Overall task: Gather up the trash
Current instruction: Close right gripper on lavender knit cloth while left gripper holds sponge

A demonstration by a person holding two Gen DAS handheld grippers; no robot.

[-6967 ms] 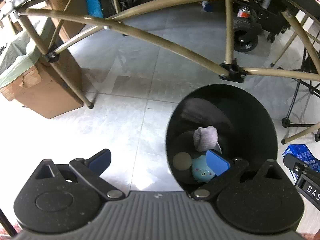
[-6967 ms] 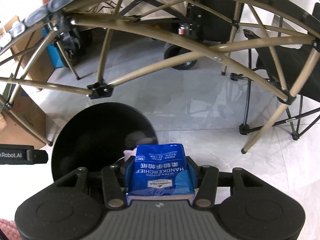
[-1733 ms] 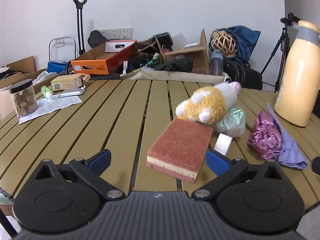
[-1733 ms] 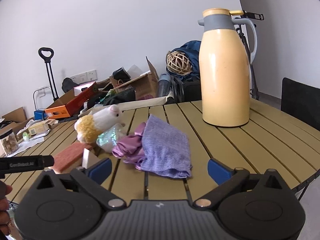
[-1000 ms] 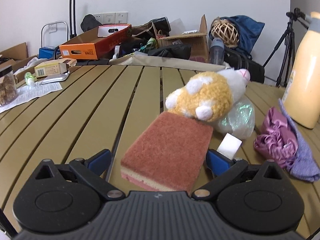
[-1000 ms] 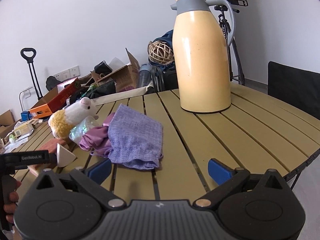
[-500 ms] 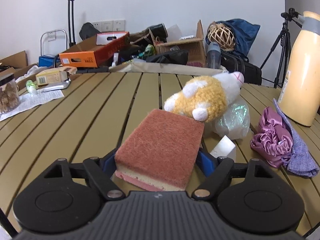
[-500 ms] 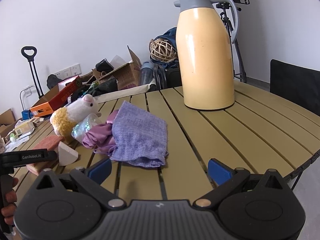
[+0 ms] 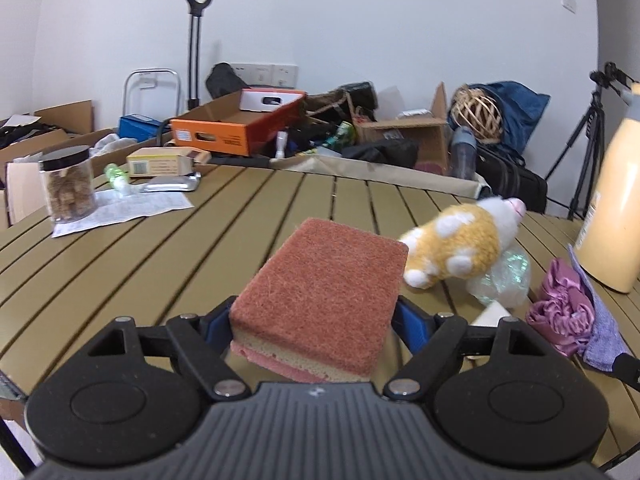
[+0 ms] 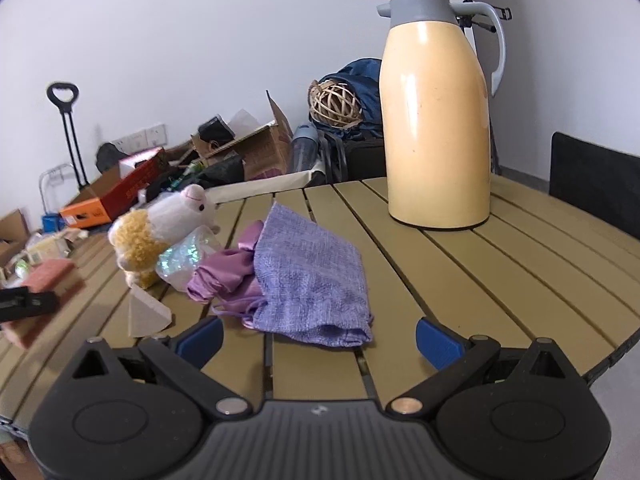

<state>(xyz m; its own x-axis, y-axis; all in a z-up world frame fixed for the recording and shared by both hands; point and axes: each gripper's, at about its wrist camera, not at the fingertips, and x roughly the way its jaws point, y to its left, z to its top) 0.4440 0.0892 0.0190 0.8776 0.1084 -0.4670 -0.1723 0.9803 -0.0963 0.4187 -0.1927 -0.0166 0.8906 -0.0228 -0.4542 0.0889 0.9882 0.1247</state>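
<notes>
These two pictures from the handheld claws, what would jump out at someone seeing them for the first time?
A rust-red scouring sponge fills the middle of the left view, clamped in the left gripper and raised off the slatted table. In the right view, a tall yellow thermos jug stands at the back right, with a purple knit cloth lying just ahead of the open right gripper. A yellow-and-white plush toy lies to its left.

We see a slatted olive-tan table [image 10: 460,280] carrying a yellow thermos jug [image 10: 436,120] upright near its far right side, with a lavender woven cloth [image 10: 312,276] and bunched purple satin fabric [image 10: 224,276] lying nearer the middle. Beside those lie a plush toy [image 9: 460,240], a crinkled clear wrapper [image 9: 504,280] and a small white wedge [image 10: 146,314]. On the far left stand a jar of snacks [image 9: 68,184] on a printed paper sheet [image 9: 132,208], with a foil packet [image 9: 172,185] near them.
</notes>
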